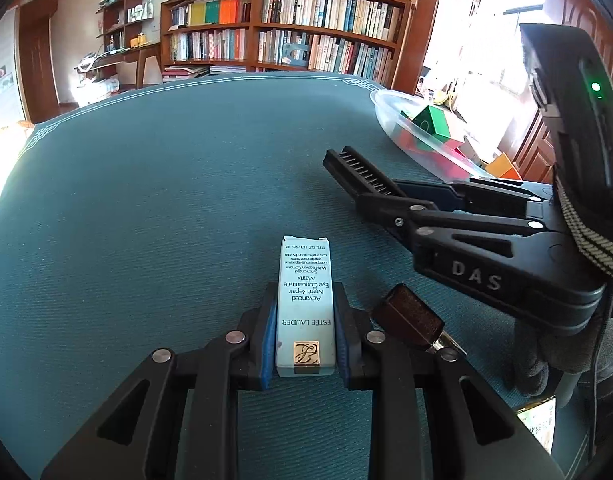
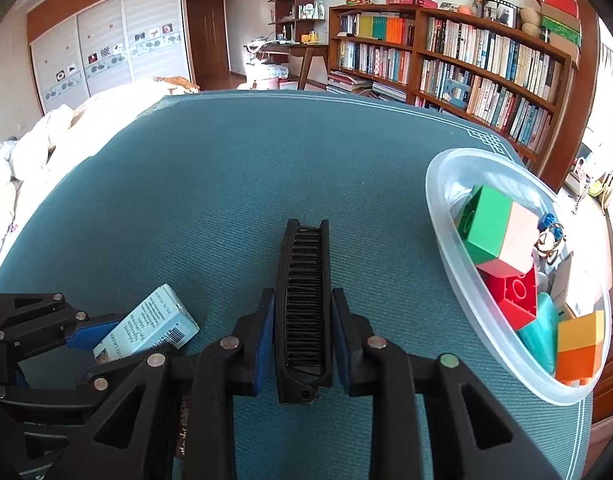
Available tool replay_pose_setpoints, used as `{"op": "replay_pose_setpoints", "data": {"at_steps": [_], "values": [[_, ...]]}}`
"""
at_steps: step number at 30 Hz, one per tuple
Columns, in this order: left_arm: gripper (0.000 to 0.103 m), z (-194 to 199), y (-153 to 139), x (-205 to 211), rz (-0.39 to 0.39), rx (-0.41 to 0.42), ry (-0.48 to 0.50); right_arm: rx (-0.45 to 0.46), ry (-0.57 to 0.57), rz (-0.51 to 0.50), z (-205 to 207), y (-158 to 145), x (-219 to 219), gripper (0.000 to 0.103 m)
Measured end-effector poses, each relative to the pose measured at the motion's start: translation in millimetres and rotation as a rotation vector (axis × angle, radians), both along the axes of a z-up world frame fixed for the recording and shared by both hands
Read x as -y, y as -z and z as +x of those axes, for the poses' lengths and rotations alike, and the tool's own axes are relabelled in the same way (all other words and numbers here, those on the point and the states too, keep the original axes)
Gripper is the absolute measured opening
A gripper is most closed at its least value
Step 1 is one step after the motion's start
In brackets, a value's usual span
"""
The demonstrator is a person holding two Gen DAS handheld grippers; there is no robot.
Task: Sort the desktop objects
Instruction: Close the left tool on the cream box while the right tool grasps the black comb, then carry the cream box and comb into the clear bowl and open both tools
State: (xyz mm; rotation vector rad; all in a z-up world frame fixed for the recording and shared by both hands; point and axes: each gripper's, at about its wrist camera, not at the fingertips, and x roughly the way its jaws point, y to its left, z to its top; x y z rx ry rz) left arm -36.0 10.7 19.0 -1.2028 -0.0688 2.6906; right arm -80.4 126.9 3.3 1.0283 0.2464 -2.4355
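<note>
My left gripper is shut on a pale blue Estée Lauder box, held lengthwise between its blue pads over the teal tablecloth. The box also shows in the right wrist view at lower left, with the left gripper around it. My right gripper is shut on a black folding comb, bristles up. In the left wrist view the comb sticks out of the right gripper toward the left. A clear plastic bowl with coloured blocks stands at the right.
A dark brown small bottle lies beside the left gripper's right finger. The bowl sits near the table's far right edge. A yellow-edged packet lies at lower right. Bookshelves stand beyond the table.
</note>
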Motion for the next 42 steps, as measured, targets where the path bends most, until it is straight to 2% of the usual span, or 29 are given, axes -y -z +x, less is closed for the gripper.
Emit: {"op": "replay_pose_setpoints", "data": {"at_steps": [8,12,18,24,30,36,42], "values": [[0.026,-3.9,-8.9,2.1,0.022,-0.002,-0.007,-0.096,0.013,-0.15,19.2,-41.8,-14.8,0.03],[0.026,-8.5,-23.8,1.2,0.03,-0.025,-0.003,-0.12,0.082,-0.215,11.4,-57.0,-38.7,0.03],[0.026,-20.8,-47.0,-8.3,0.022,-0.068,0.012,-0.108,0.217,-0.293,-9.9,-67.6,-83.1,0.03],[0.026,-33.4,-67.7,-31.1,0.006,-0.115,0.06,-0.108,0.331,-0.327,-23.0,-75.2,-116.8,0.03],[0.026,-48.6,-79.5,-55.4,0.008,-0.14,0.108,-0.089,0.405,-0.322,-32.2,-67.4,-135.1,0.03],[0.026,-64.8,-85.8,-76.6,0.031,-0.144,0.146,-0.065,0.453,-0.314,-41.8,-61.2,-148.5,0.03],[0.026,-86.3,-87.8,-93.7,0.041,-0.148,0.172,-0.029,0.445,-0.326,-51.5,-53.6,-152.2,0.03]]}}
